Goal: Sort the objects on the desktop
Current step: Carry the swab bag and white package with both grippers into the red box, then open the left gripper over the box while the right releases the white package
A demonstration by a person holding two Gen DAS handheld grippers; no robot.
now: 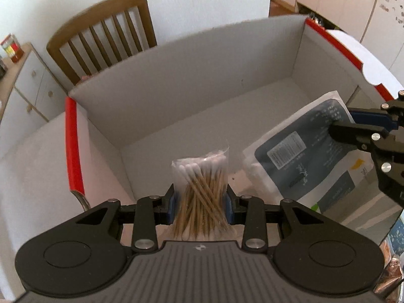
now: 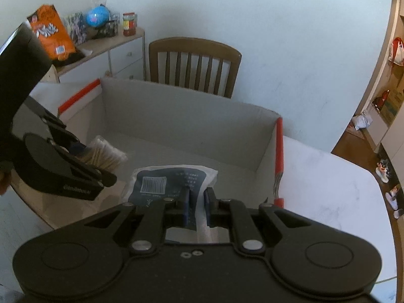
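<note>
Left wrist view shows the left gripper [image 1: 200, 205] clamped on a clear bag of cotton swabs [image 1: 200, 184], held over the near end of the open cardboard box [image 1: 176, 75]. At three o'clock in that view the right gripper [image 1: 341, 128] pinches the top edge of a flat blue-and-white pouch [image 1: 298, 156], which hangs into the box's right side.

To finish this step well, both loads likely want lowering until they rest on the box floor before either grip is let go, with the two kept apart so neither pack lands on the other. The swab bag is soft, so a gentle release should stop it tipping.

The swabs' long axis runs from six toward twelve o'clock, cotton tips at both ends. The pouch's long axis slants from about five toward eleven o'clock in the right wrist view, barcode end farthest from the right gripper.
</note>
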